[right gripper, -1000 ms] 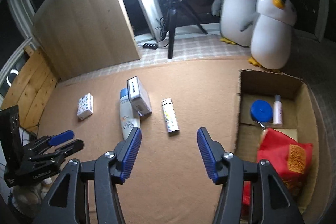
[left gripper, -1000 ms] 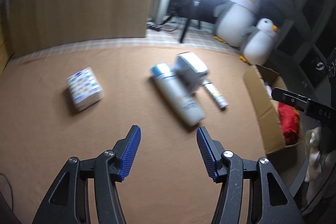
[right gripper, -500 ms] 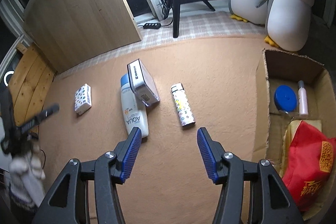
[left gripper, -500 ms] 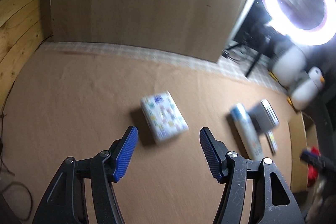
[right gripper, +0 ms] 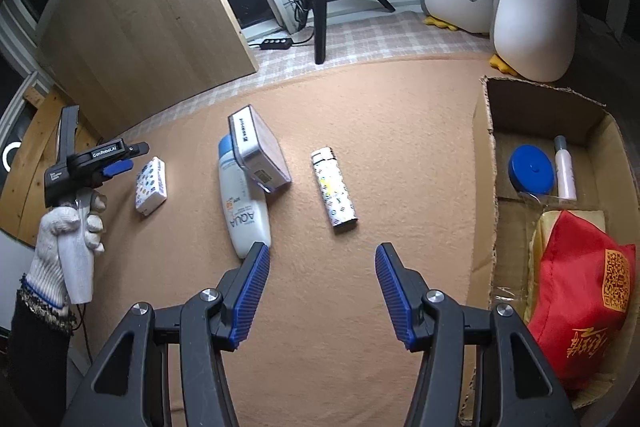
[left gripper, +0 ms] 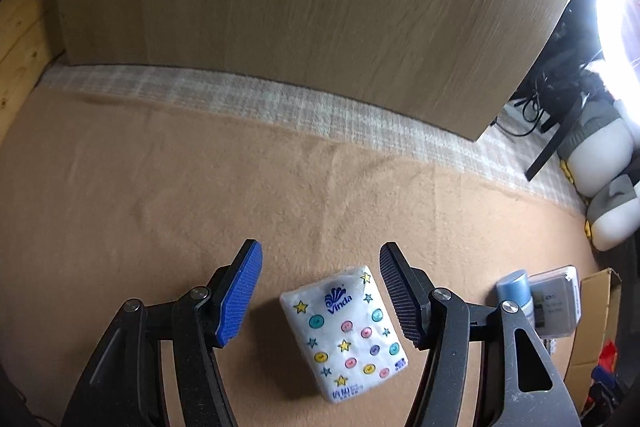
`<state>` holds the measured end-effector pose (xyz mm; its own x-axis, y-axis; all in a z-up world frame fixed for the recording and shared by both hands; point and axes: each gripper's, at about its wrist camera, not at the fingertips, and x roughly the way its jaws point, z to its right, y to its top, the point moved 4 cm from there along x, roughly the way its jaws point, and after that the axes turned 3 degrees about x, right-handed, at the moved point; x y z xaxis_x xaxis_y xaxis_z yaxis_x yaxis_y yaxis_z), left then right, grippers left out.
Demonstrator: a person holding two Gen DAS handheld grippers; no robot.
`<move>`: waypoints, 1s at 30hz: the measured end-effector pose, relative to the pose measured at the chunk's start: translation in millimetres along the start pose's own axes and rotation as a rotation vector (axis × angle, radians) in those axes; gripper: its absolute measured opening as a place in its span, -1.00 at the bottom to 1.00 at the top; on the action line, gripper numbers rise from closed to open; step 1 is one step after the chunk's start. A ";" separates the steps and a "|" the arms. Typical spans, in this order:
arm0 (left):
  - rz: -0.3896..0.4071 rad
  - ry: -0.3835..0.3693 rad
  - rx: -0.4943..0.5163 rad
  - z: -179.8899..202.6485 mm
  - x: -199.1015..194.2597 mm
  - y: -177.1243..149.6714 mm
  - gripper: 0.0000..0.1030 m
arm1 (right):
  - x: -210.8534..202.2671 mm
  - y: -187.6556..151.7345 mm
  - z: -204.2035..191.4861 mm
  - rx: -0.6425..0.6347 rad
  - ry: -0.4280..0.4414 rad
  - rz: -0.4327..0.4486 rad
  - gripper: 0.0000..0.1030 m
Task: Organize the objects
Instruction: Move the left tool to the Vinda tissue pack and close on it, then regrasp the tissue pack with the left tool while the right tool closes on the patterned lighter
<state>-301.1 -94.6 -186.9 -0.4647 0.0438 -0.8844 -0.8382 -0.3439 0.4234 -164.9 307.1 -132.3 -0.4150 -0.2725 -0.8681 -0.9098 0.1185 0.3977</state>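
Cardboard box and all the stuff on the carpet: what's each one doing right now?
Cardboard box: open, partly filled.
Red bag: inside the box.
Blue lid: inside the box.
Tissue pack: flat, between the open left gripper fingers, untouched.
White bottle: lying down.
Grey case: leaning on the bottle.
Right gripper: open, empty.

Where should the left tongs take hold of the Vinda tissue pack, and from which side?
Grip the Vinda tissue pack across its two long edges, near the middle, coming down from above. It lies flat on the tan blanket, slightly skewed, and the open left tongs already straddle it. A small roll to match its tilt would probably help; it looks soft.
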 end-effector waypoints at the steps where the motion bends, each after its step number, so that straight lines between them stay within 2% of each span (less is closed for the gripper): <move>1: -0.005 -0.010 -0.004 -0.4 2.9 -0.6 0.18 | 1.1 1.2 1.2 0.000 -0.004 -0.002 -0.01; 4: -0.023 -0.041 -0.012 -0.9 9.0 -6.5 -0.09 | 3.6 5.5 2.5 -0.004 -0.014 -0.006 -0.01; 11: -0.026 -0.064 0.096 26.1 6.3 -33.3 -0.14 | 15.4 20.0 3.8 0.003 -0.013 -0.024 0.00; 13: -0.034 -0.068 0.137 37.1 6.7 -44.7 -0.21 | 20.1 24.7 3.0 0.001 -0.013 -0.032 0.00; 22: -0.052 -0.122 0.275 81.5 -0.8 -100.7 -0.22 | 43.8 40.1 1.3 -0.004 -0.025 -0.073 0.00; 30: -0.065 -0.155 0.360 102.5 -16.9 -136.5 -0.22 | 67.3 42.5 -8.8 -0.064 -0.054 -0.118 0.00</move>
<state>-208.2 47.7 -209.6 -0.4217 0.2052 -0.8832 -0.9011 0.0135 0.4333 -231.5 285.4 -171.1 -0.3065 -0.2290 -0.9239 -0.9508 0.0271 0.3086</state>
